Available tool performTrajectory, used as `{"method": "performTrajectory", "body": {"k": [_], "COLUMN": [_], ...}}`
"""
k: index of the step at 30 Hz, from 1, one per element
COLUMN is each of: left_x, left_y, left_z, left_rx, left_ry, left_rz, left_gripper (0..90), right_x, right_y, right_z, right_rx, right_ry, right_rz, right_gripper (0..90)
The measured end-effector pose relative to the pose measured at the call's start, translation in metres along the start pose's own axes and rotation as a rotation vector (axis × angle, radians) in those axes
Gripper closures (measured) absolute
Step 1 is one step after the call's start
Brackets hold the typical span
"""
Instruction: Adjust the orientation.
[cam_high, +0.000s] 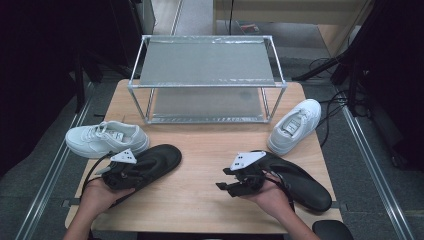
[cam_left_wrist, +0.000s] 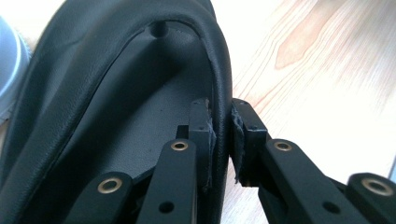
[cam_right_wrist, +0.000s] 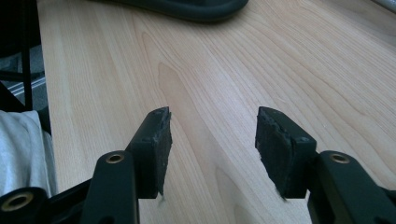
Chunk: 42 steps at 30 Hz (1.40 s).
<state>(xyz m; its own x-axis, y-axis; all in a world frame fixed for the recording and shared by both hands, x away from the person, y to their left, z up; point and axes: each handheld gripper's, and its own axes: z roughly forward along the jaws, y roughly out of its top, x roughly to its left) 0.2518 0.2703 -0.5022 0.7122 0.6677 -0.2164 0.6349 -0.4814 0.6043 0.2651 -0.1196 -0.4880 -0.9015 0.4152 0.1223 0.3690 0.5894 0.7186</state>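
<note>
A black slip-on shoe (cam_high: 161, 157) lies at the front left of the wooden table, toe pointing to the back right. My left gripper (cam_high: 134, 171) is shut on its side wall. In the left gripper view the two pads (cam_left_wrist: 206, 133) pinch the rim of this black shoe (cam_left_wrist: 116, 70), one inside and one outside. A second black shoe (cam_high: 302, 186) lies at the front right. My right gripper (cam_high: 224, 181) stands open just left of it, pointing left over bare wood. Nothing is between the jaws of the right gripper (cam_right_wrist: 212, 126), and the left black shoe (cam_right_wrist: 187, 7) shows farther off.
A white sneaker (cam_high: 105, 139) lies at the left edge behind the held shoe, another white sneaker (cam_high: 295, 125) at the right. A two-tier metal shoe rack (cam_high: 207, 75) stands at the back of the table (cam_high: 200, 150). Cables trail on the floor at the right.
</note>
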Motion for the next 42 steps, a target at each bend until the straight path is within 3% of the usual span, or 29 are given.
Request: {"method": "performTrajectory", "body": {"k": [3, 8, 12, 14, 15, 17, 33, 42], "left_x": [-0.001, -0.005, -0.012, -0.016, -0.019, -0.021, -0.035, -0.045], "left_y": [0.003, 0.01, 0.018, 0.026, 0.034, 0.038, 0.094, 0.124], "left_z": [-0.008, -0.012, -0.012, -0.011, -0.009, -0.008, 0.019, 0.037], "left_rx": [-0.046, -0.066, -0.069, -0.065, -0.069, -0.068, -0.043, -0.01], "left_ry": [0.005, -0.014, -0.007, -0.016, -0.047, -0.048, -0.104, -0.098], "left_rz": [-0.006, -0.027, -0.017, -0.01, -0.014, -0.006, 0.06, 0.076], "left_gripper": [82.0, 81.6, 81.5, 81.5, 81.5, 81.5, 81.3, 81.1], "right_x": [0.0, -0.001, -0.002, -0.002, -0.002, -0.003, -0.006, -0.006], "right_y": [0.0, 0.0, -0.001, -0.001, -0.001, -0.002, -0.011, -0.017], "right_z": [0.0, -0.001, -0.001, -0.002, -0.003, -0.003, -0.013, -0.017], "right_rx": [0.0, -0.005, -0.008, -0.01, -0.011, -0.014, -0.032, -0.03], "right_ry": [0.0, 0.004, -0.001, -0.004, -0.003, -0.005, -0.036, -0.053], "right_rz": [0.0, 0.0, 0.004, 0.013, 0.016, 0.014, 0.059, 0.074], "right_gripper": [46.4, 46.5, 46.2, 45.7, 45.7, 45.6, 44.3, 44.1]}}
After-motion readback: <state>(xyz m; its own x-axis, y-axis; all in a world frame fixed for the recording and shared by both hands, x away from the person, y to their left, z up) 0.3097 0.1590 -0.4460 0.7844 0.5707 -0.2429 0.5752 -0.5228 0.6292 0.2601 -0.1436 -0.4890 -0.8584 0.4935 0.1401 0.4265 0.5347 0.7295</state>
